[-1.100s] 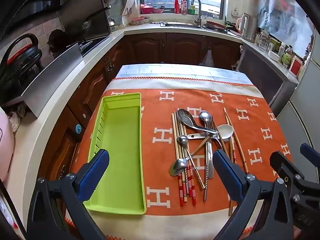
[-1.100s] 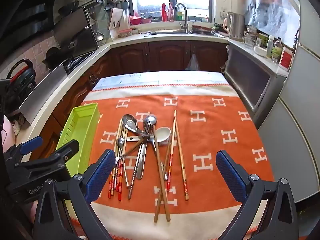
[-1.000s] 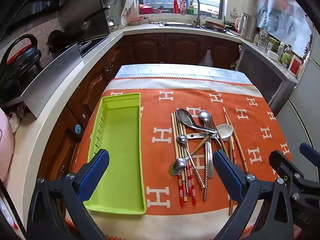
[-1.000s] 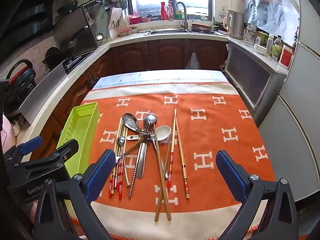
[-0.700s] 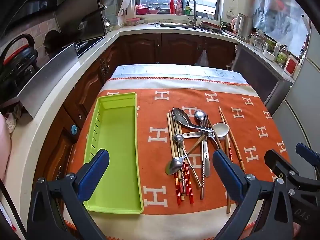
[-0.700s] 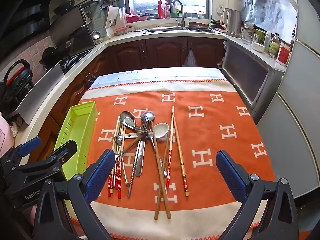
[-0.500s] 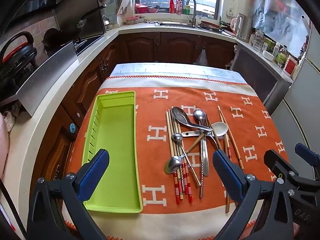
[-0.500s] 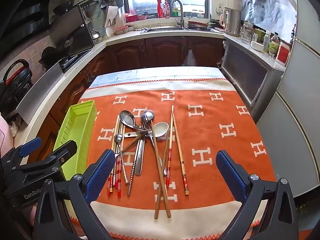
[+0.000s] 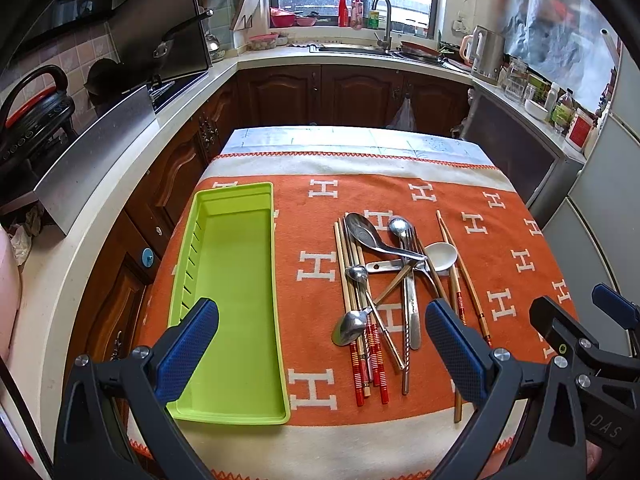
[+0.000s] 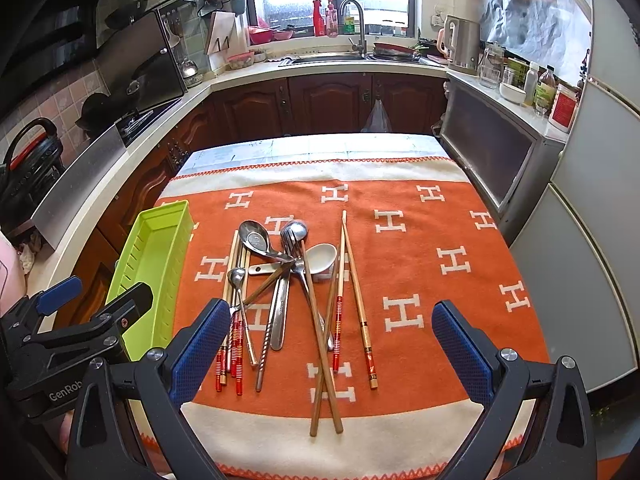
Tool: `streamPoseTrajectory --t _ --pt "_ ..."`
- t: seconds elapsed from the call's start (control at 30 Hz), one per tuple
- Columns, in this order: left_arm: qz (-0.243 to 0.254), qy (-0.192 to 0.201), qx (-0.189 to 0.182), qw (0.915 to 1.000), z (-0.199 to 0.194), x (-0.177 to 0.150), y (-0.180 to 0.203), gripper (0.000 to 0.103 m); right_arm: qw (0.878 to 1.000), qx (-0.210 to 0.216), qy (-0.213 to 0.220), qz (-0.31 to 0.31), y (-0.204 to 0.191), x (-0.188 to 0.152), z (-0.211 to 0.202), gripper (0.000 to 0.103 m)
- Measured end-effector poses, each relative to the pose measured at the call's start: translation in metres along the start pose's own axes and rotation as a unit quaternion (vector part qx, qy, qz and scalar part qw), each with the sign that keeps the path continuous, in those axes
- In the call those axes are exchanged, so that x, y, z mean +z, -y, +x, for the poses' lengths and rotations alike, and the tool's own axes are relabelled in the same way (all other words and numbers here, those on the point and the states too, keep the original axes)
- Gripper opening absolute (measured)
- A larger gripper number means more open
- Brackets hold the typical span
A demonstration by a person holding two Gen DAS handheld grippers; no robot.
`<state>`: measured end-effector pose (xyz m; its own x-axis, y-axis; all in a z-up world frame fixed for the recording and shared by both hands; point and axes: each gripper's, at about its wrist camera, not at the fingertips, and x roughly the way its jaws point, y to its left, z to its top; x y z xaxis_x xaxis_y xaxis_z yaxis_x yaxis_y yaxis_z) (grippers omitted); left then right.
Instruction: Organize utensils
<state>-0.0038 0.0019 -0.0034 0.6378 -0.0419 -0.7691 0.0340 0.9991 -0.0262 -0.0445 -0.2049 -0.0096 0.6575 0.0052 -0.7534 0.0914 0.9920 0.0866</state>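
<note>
Black claws (image 9: 320,344), blue textured pads (image 10: 200,342)

"GenRob" on left gripper (image 10: 60,344); "DAS" on right gripper (image 9: 592,364); "H" pattern on cloth (image 10: 420,248).

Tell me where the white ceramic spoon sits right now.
In both wrist views the white ceramic spoon lies in the utensil pile on the orange cloth, bowl toward the pile's right side, just left of the rightmost chopsticks.

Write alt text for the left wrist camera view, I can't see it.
An open left gripper hovers over an orange cloth holding an empty green tray and, to its right, a jumbled pile of spoons and chopsticks.
</note>
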Motion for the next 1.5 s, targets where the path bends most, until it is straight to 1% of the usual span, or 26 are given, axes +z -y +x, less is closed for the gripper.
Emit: streamPoseTrajectory --t 0.63,0.87,1.07,1.3,1.5 --pt "0.003 -0.009 0.004 0.9999 -0.001 -0.004 -0.002 0.102 1.000 0.000 0.000 -0.002 -0.001 -0.003 -0.003 0.102" --pt "0.016 -0.014 0.015 0.9997 0.000 -0.006 0.003 0.102 1.000 -0.002 0.000 -0.002 -0.002 -0.005 -0.004 0.102" --pt "0.017 -0.015 0.016 0.9996 0.000 -0.007 0.004 0.102 1.000 -0.002 -0.001 -0.003 -0.003 -0.005 -0.004 0.102" --pt "0.015 -0.021 0.010 0.9996 0.002 -0.010 0.003 0.102 1.000 0.000 -0.006 -0.001 -0.001 -0.008 -0.002 0.102" --pt "0.017 -0.016 0.005 0.9997 0.003 -0.009 0.002 0.102 1.000 0.000 -0.005 0.003 0.000 -0.008 -0.001 0.101"
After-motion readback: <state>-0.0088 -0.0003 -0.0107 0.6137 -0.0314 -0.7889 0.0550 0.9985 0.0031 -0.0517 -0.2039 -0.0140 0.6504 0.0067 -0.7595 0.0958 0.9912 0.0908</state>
